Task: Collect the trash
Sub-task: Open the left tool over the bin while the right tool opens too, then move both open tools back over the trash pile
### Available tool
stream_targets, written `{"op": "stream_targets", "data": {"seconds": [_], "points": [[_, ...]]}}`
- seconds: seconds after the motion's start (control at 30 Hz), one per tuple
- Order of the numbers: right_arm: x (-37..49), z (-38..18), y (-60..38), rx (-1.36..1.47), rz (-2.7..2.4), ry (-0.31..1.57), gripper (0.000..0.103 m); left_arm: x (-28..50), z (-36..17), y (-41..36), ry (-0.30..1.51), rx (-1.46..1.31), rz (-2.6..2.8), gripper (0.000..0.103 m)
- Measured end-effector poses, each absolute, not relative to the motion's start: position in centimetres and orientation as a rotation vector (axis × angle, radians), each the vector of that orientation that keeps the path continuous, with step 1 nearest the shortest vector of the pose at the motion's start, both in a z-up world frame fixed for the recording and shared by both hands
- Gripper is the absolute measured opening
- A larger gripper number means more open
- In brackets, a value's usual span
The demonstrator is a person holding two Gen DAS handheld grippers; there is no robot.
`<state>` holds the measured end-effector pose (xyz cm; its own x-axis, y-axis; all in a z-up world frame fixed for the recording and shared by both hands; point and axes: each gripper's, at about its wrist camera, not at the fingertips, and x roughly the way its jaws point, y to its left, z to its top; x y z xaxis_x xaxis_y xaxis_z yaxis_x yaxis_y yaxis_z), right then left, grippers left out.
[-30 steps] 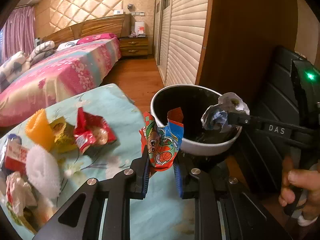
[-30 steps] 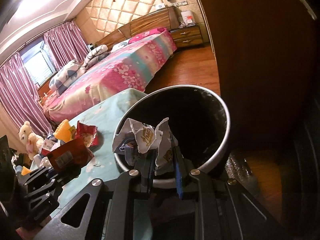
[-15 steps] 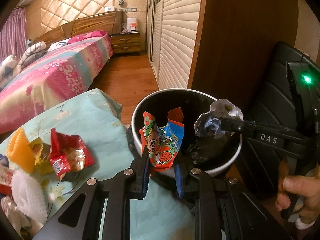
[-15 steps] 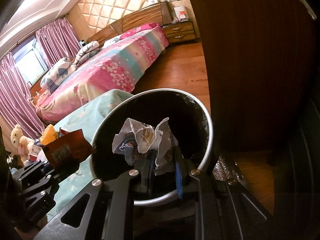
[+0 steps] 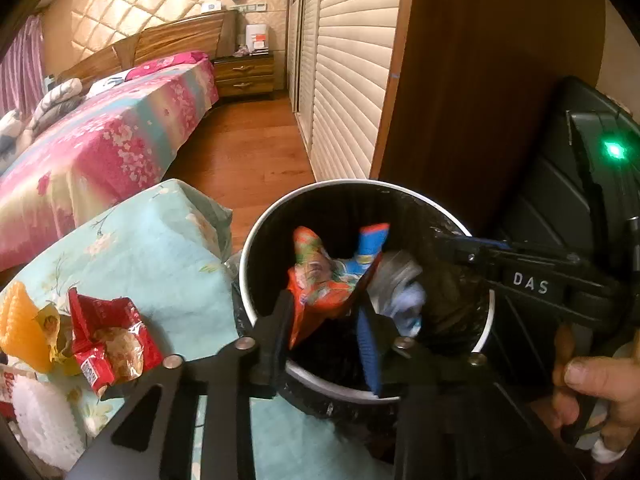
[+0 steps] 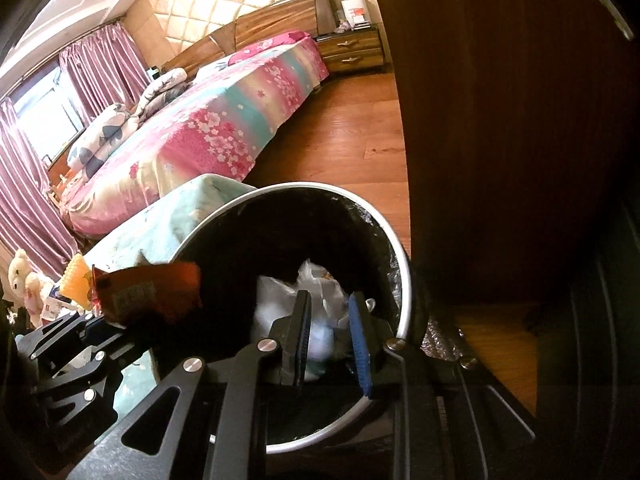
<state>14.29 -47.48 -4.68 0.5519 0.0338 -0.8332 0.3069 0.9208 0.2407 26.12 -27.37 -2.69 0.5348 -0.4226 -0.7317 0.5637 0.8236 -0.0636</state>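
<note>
Both grippers hang over the white-rimmed trash bin point(image 5: 256, 240), which fills the lower middle of each wrist view and is lined with a black bag. The left gripper point(image 5: 326, 316) has just been opening: its jaws stand apart with the colourful snack wrapper point(image 5: 320, 276) loose between them, blurred and seemingly slipping down into the bin. The right gripper point(image 6: 330, 338) has only begun to part; its jaws are narrow, and the crumpled white wrapper point(image 6: 316, 300) lies just beyond them inside the bin, blurred, apparently no longer pinched. At the lower left of the left wrist view more trash waits on the pale blue floral cloth point(image 5: 152, 240): a torn red snack packet point(image 5: 108, 336), an orange piece point(image 5: 20, 328) and a white foam net point(image 5: 44, 416). All of this should be very light, soft and crinkly, with slick foil that could slide out of a shallow pinch. The red packet looks best taken at a raised, folded edge, gripped deep, and it should crush harmlessly under pressure.
</note>
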Motion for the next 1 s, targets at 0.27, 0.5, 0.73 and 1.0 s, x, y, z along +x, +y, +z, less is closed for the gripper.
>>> {"op": "stream_targets", "data": {"seconds": [0.27,0.5,0.73,1.0], "points": [[13.3,-4.3,-47.4,0.426,-0.157,0.942,0.040,24.5,-2.6,-25.1,0.802,0.136,-0.566,0.049],[11.7,-3.3,-45.1,0.458,-0.102,0.875,0.071,21.6,-3.0,-21.4,0.806,0.112,-0.530,0.053],[10.7,-2.5,-41.1,0.448,-0.041,0.834,0.078,18.7,-2.5,-17.7,0.793,0.074,-0.461,0.055],[10.2,-2.4,-37.4,0.431,0.023,0.844,0.079,16.4,-1.9,-14.4,0.776,0.039,-0.381,0.057]]}}
